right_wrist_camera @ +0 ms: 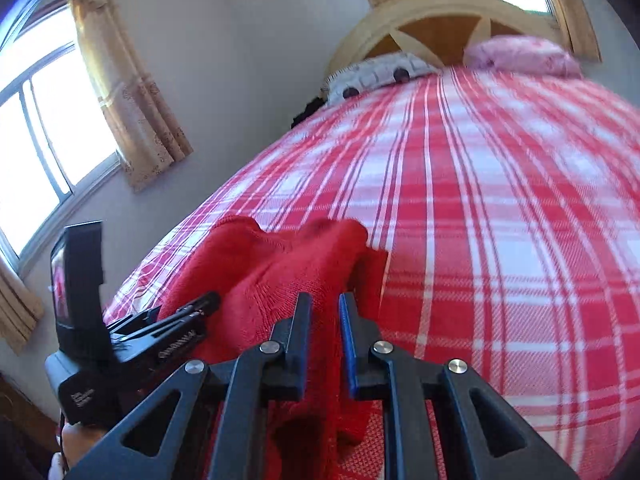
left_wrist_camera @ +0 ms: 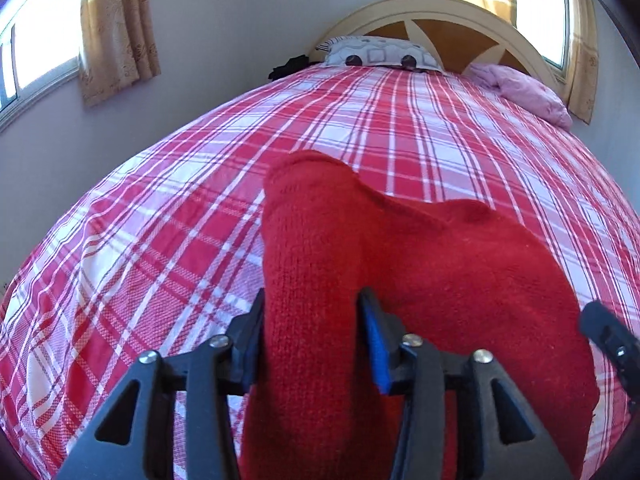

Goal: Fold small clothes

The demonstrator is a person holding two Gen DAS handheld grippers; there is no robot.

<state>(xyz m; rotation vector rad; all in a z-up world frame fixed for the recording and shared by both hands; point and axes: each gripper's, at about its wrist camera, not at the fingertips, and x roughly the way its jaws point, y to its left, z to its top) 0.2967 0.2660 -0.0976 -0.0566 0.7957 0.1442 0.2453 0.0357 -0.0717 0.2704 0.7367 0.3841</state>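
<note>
A red knitted garment lies bunched on the red-and-white plaid bedspread. My left gripper is shut on a thick fold of it, which rises between the two fingers. In the right wrist view the same red garment lies low and left, and my right gripper is shut on its edge, jaws a narrow gap apart with knit between them. The left gripper's body shows at the left of that view. The right gripper's tip shows at the right edge of the left wrist view.
A patterned grey pillow and a pink pillow lie at the curved wooden headboard. A wall with curtained windows runs along the bed's left side. Plaid bedspread stretches ahead and to the right.
</note>
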